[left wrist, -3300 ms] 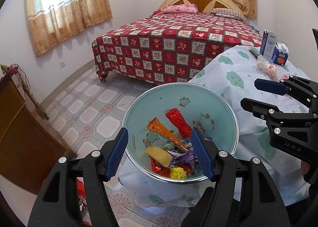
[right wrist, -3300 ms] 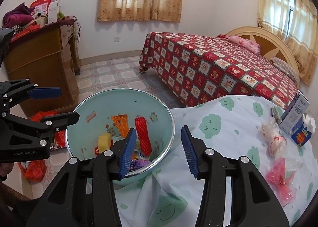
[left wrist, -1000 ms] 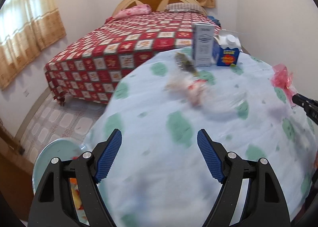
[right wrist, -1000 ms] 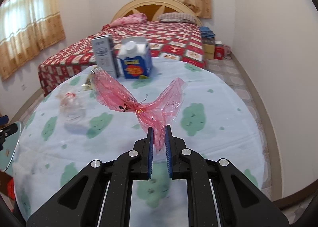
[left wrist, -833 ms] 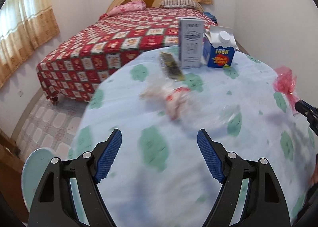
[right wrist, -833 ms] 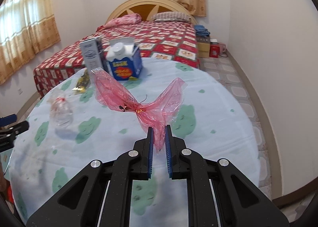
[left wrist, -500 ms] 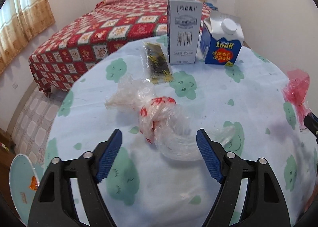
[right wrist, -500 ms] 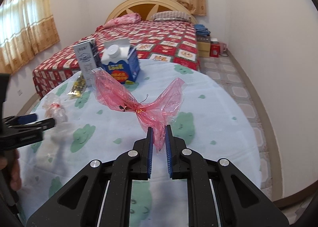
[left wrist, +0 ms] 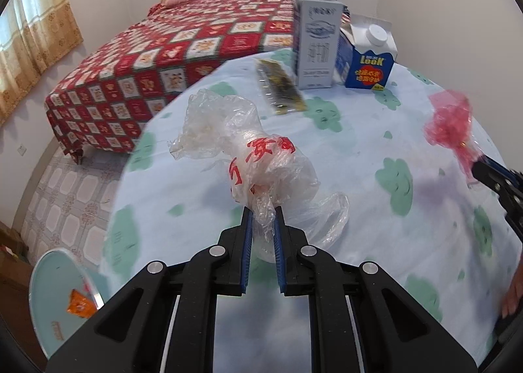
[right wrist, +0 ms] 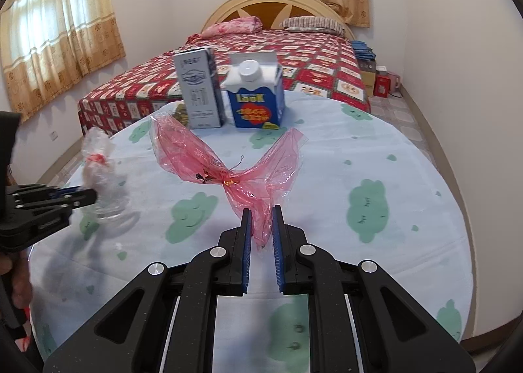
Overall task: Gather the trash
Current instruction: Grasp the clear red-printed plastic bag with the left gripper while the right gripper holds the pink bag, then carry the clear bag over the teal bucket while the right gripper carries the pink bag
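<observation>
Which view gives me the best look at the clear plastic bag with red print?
The left wrist view. There the clear plastic bag sits centre frame, sharp, red print readable, its tail between the closing jaws of the left gripper. The right wrist view shows it only small and blurred at the left edge.

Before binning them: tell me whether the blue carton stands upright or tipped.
Upright. The blue carton stands on its base, white cap on top.

A crumpled clear plastic bag with red printed characters fills the centre of the left wrist view, its twisted lower end pinched between blue pads. A crinkled pink cellophane wrapper, knotted into a bow shape, spreads at the centre of the right wrist view, tail likewise pinched.
</observation>
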